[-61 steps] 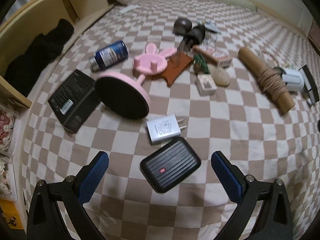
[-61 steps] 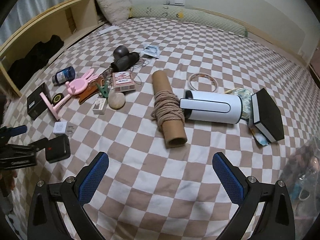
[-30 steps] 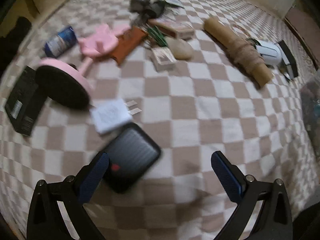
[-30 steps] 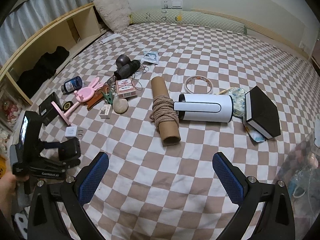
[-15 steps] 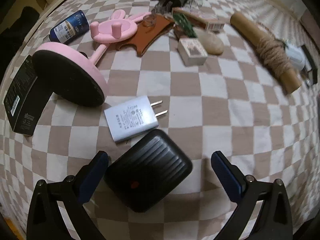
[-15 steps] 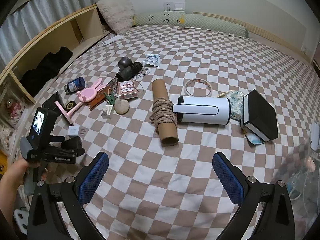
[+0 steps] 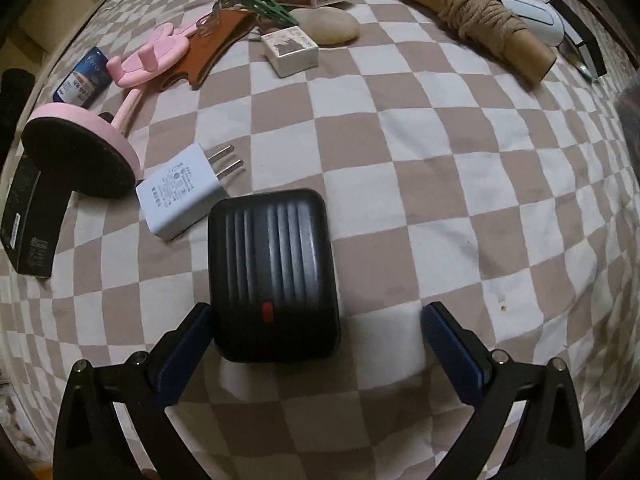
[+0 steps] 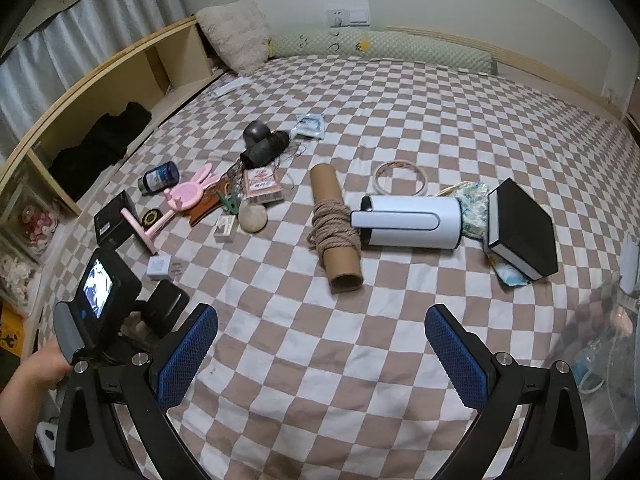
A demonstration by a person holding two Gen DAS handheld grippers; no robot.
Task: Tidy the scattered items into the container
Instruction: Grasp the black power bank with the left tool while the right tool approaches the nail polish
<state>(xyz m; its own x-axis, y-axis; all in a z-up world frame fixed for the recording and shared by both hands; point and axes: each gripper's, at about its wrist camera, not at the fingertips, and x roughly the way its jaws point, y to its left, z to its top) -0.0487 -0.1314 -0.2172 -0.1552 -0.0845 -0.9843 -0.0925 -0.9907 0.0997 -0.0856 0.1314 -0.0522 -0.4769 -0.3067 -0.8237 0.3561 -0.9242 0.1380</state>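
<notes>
- My left gripper [image 7: 316, 340] was wide open and low over the bed, with the black ribbed case [image 7: 272, 276] lying flat between its fingers. The left blue pad [image 7: 182, 354] was almost touching the near left corner of the case; the right pad [image 7: 452, 354] stood well apart from it.
- I judged that the step in hand was the taking of this black case. The case was not centred in the opening, so the next move called for a small shift to the left, or for a slow closing so that the case does not slide on the soft cover.
- The white plug adapter [image 7: 184, 196] lay just beside the far left corner of the case, maybe touching it. I had to keep my fingers away from it.
- My right gripper [image 8: 320, 354] was also open and held nothing. It hovered above the checkered bedcover [image 8: 400, 120], well back from the items.
- The other scattered things lay on the cover: the pink stand [image 7: 80, 156], the blue bottle [image 7: 82, 78], the small white box [image 7: 290, 50], the cardboard tube with rope [image 8: 334, 224], the white cylinder device [image 8: 408, 222] and the black box [image 8: 520, 228].
- About the container: at the right edge of the right wrist view I saw something clear, like a transparent bin or bag [image 8: 608, 344], with some things inside. It was too blurred to say what it was, or what was in it.
</notes>
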